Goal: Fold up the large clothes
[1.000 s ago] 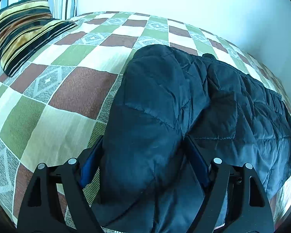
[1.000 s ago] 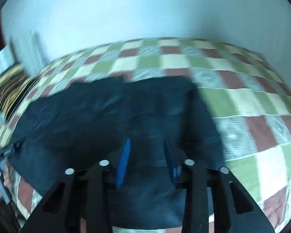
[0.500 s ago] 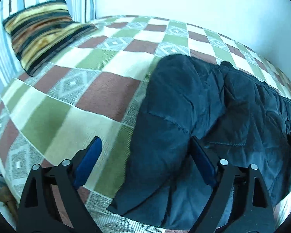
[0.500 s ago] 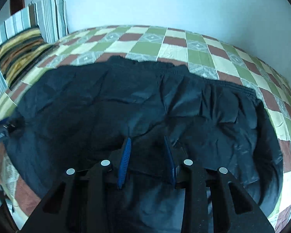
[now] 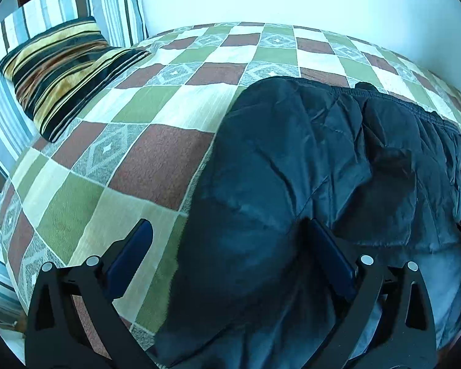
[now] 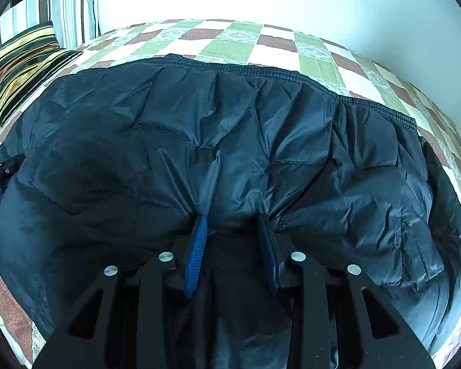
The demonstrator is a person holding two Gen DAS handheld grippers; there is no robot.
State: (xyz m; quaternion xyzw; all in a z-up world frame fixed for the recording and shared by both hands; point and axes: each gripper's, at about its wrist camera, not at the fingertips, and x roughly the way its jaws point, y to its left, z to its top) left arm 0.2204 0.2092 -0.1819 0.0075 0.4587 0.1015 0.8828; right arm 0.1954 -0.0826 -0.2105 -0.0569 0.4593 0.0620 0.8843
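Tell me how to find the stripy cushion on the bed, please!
Start with the big bed, covered in green, brown and white squares. Look to its far left end, by the wall, where two stripy things sit. The cushion lies in front, with dark black, gold and brown stripes, while the pillow standing behind it is pale with thin blue and brown stripes.

jacket (image 6: pixel 230 141): dark blue, shiny, with stitched diamond shapes
bed cover (image 5: pixel 156 160): squares of green, brown, cream and grey
pillow (image 5: pixel 58 70): yellow, black and brown stripes
gripper pads (image 6: pixel 196 255): bright blue
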